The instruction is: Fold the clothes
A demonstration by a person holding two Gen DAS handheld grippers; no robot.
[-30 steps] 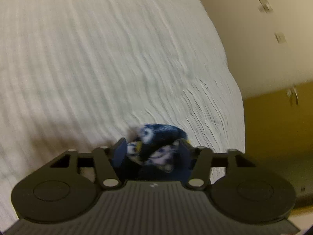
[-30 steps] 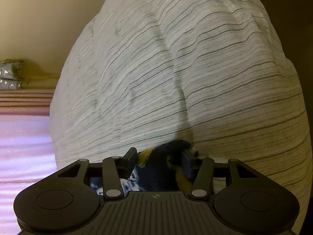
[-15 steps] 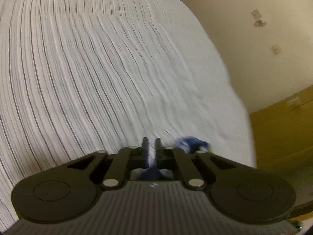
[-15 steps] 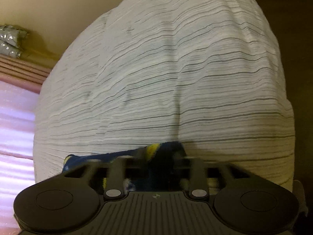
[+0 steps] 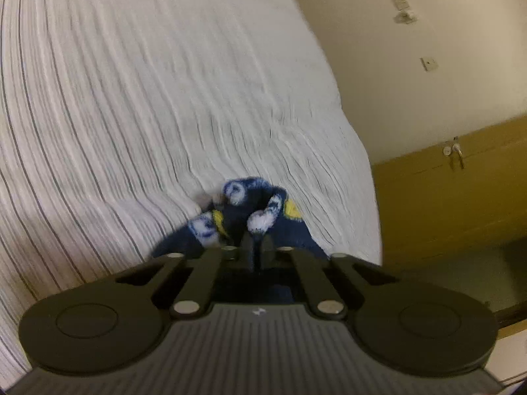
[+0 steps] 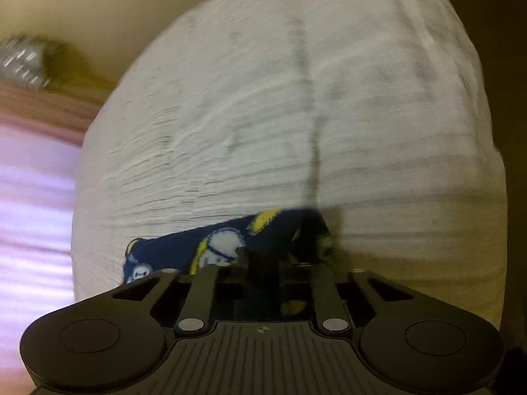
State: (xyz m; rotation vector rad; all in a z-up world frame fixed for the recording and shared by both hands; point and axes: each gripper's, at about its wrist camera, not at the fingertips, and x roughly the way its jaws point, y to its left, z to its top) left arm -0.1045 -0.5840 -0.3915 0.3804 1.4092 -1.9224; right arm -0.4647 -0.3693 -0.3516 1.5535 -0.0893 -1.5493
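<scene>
Through my left wrist camera, my left gripper (image 5: 256, 247) has its jaws pressed together with a fold of the navy garment (image 5: 237, 220) pinched between them. The garment is dark blue fleece with white and yellow figures. It bunches up just past my fingertips on the striped white bedcover (image 5: 148, 98), close to the bedcover's right edge. Beyond that edge stands a cream wall (image 5: 411, 33) carrying small switch plates (image 5: 429, 64), and lower down a yellow-brown cabinet (image 5: 444, 204) with a metal latch (image 5: 456, 154).

Through my right wrist camera, my right gripper (image 6: 263, 263) is closing, its jaws nearly together with the navy garment (image 6: 217, 243) between them; the fabric spreads leftward from my fingertips across the near part of the bedcover (image 6: 296, 98). This view is blurred, so the exact pinch is hard to read. Left of the bedcover lies a pink striped surface (image 6: 33, 181), and above that a silvery patterned object (image 6: 23, 62).
</scene>
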